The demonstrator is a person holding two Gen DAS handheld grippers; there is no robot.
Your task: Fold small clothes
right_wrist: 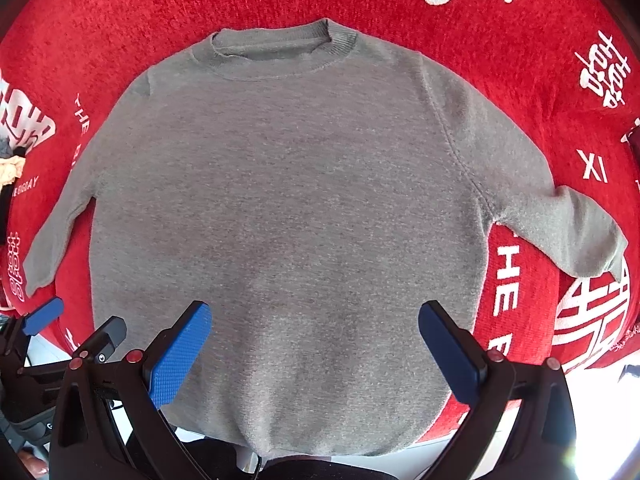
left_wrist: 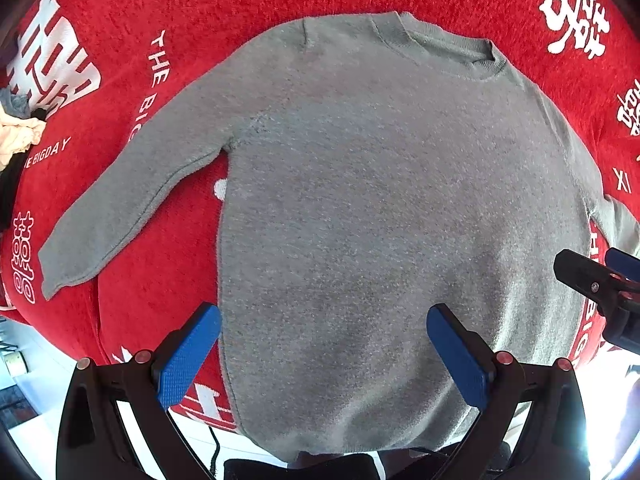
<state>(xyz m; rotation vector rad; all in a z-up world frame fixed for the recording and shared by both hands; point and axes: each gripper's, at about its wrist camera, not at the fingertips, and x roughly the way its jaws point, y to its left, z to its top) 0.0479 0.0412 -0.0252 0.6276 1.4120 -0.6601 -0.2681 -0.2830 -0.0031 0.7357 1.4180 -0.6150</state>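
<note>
Both grippers, left gripper [left_wrist: 324, 354] and right gripper [right_wrist: 314, 350], wide above flat grey sweater [right_wrist: 280, 200].

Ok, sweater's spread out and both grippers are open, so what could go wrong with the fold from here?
The gray sweater lies on a fuzzy red blanket; a low pinch by either open gripper, left or right, could catch the blanket too. The hem hangs at the blanket's near edge, so a tug could drag it off.

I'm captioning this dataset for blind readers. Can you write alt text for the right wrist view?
A grey sweater lies flat, front up, both sleeves spread, on a red cloth printed with white characters. The right hand-held gripper hovers open above its hem; the left hand-held gripper shows at lower left.
</note>
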